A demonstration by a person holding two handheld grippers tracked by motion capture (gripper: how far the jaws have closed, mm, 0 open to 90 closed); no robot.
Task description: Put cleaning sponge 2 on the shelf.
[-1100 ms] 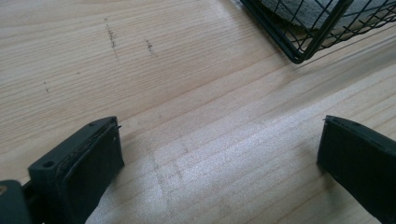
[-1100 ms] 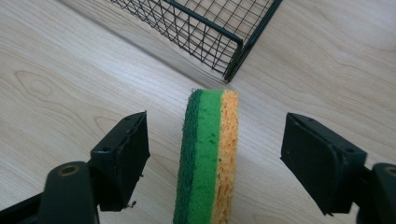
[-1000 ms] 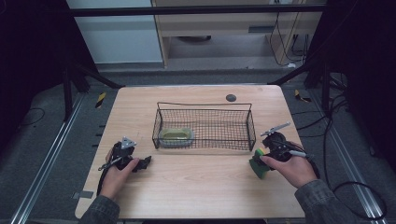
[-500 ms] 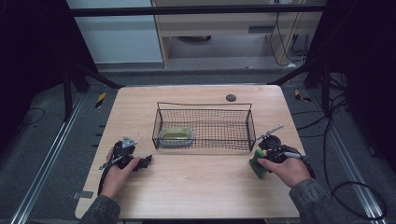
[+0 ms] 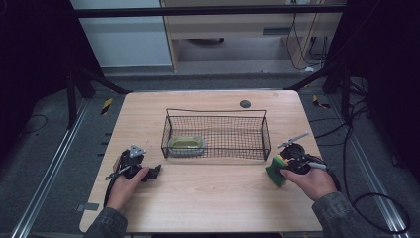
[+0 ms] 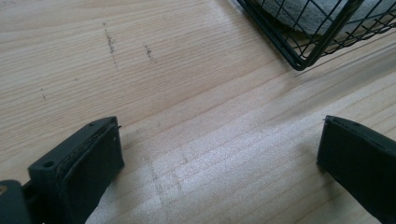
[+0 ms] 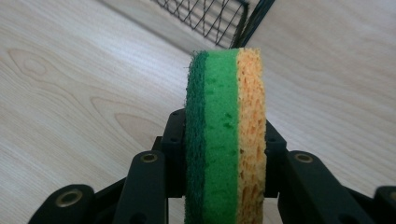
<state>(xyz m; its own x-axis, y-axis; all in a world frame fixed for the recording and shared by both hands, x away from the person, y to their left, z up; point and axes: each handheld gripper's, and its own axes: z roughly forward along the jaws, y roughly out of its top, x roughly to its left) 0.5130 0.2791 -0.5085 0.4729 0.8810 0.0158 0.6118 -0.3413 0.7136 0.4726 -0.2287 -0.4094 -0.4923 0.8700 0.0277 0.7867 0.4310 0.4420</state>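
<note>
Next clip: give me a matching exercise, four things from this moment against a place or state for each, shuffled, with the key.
Things:
1. sponge
2. left gripper
3. wire basket
4. green dish

Places or states:
A. jaws open over bare wood
B. inside the basket, at its left end
C. clamped on edge between two jaws
D. standing mid-table

Pairs: 1-C, 2-A, 3-D, 4-B

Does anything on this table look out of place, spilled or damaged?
Nothing stands out. The sponge sits edge-up, clamped in the right claw, intact. The wire basket stands square on the table with a greenish item inside. Only faint dark scuff marks show on the wood.
</note>
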